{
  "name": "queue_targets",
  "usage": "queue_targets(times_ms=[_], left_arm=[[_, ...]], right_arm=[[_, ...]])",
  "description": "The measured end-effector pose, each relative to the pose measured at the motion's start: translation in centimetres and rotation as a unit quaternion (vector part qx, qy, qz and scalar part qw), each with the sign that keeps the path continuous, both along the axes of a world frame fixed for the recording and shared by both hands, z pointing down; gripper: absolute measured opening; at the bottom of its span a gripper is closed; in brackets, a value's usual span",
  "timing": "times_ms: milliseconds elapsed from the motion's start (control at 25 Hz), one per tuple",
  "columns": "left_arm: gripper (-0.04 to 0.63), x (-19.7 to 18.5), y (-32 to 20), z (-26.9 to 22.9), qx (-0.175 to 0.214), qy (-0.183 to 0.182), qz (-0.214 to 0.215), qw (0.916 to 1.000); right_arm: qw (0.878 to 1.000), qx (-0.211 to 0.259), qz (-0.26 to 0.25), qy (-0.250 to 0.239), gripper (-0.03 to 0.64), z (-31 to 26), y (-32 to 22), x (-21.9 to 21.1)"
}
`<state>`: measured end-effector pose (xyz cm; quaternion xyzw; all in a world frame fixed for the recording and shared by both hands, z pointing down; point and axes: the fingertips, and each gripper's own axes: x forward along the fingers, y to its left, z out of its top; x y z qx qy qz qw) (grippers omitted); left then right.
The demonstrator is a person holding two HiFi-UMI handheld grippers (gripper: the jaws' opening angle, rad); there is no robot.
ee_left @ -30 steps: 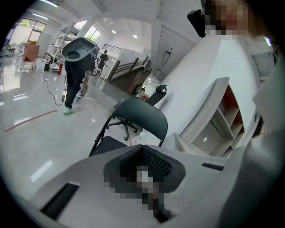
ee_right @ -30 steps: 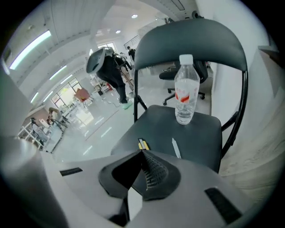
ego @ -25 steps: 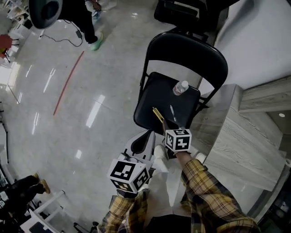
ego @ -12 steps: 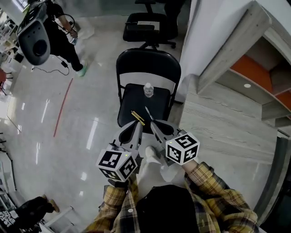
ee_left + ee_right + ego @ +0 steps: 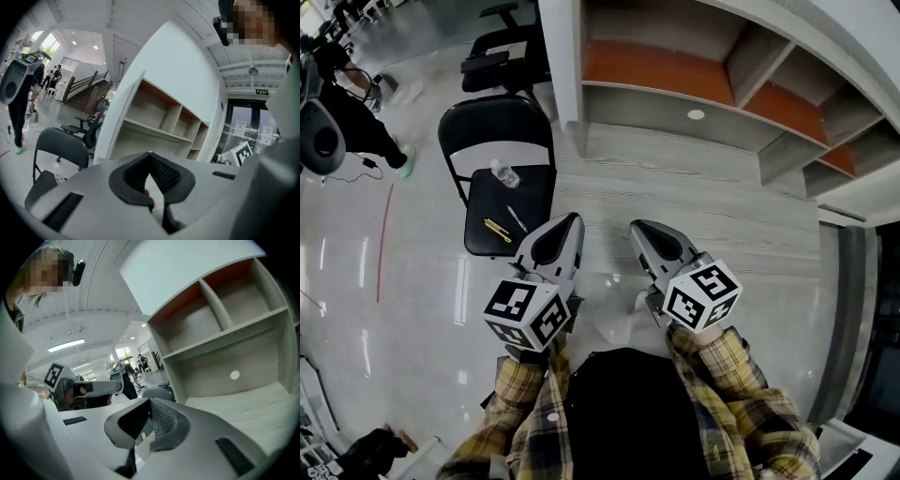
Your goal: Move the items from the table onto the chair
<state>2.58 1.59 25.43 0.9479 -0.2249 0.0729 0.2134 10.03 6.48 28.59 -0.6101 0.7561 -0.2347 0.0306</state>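
Both grippers clenched and empty at the table; the items are on the chair.
Left gripper (image 5: 572, 220) and right gripper (image 5: 637, 228) hang side by side over the grey table (image 5: 722, 216) near its front edge, jaw tips together, nothing between them. On the chair (image 5: 492, 127) seat, the bottle (image 5: 502, 173) stands at the back edge, the pen (image 5: 517, 218) lies mid-seat, and a thin yellow item (image 5: 497, 230), possibly a pencil, lies toward the front edge.

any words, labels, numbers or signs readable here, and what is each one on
No text can be read in any view.
Green sign above the door: too small to read.
Papers on the door: blurred, unreadable.
Bottle label: too small to read.
Marker cubes: black and white square patterns only, no words or numbers.
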Motion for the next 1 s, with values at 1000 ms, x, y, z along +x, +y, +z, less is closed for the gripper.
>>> queue_targets(times_ms=[1000], left_arm=[[0.003, 23.8, 15.0, -4.7, 0.067, 0.044, 0.112, 0.9905]], right_arm=[[0.984, 0.042, 0.146, 0.092, 0.015, -4.1, 17.9, 23.1]])
